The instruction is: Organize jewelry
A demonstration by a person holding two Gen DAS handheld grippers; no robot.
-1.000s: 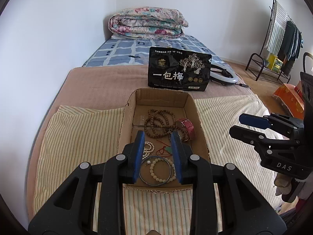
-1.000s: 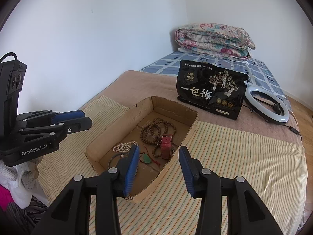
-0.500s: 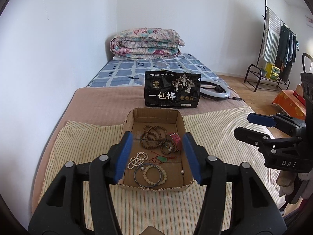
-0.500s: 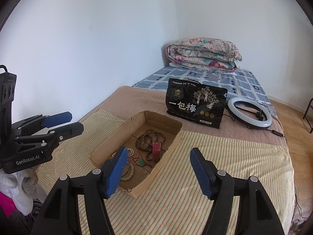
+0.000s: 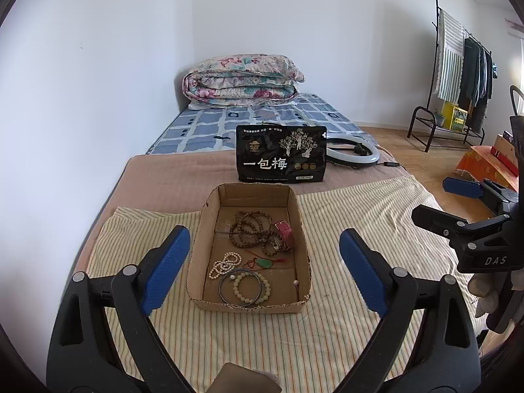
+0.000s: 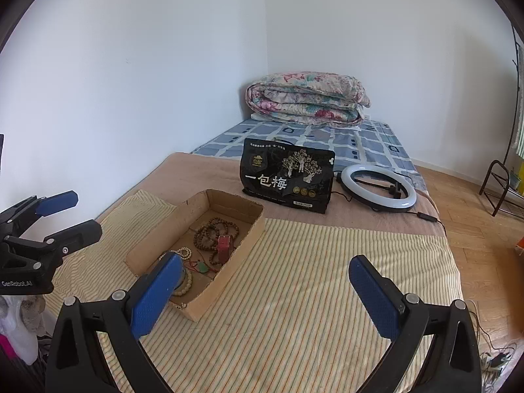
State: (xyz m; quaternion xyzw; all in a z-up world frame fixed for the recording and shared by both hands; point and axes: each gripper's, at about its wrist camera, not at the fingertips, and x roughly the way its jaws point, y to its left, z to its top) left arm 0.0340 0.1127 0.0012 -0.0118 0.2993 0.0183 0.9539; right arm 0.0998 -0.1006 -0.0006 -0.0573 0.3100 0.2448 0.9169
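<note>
An open cardboard box [image 5: 296,214] sits on a striped cloth on the bed; it also shows in the right wrist view [image 6: 252,229]. Inside lie brown bead strings [image 5: 250,232], a red watch [image 5: 284,234], a white pearl string [image 5: 226,263], a green pendant on red cord [image 5: 264,263], a dark bangle around a pale bead bracelet [image 5: 250,286] and a small pearl [image 5: 295,282]. My left gripper [image 5: 263,270] is wide open and empty, held back above the box's near end. My right gripper [image 6: 265,290] is wide open and empty, to the right of the box.
A black snack bag [image 5: 281,155] stands behind the box. A ring light [image 6: 378,188] with its cable lies to its right. A folded floral quilt [image 5: 242,80] lies at the wall. A clothes rack [image 5: 458,82] stands on the wooden floor at right.
Both grippers have pulled back and up from the box, and both pairs of jaws have opened wide. The jewelry in the box has not moved.
</note>
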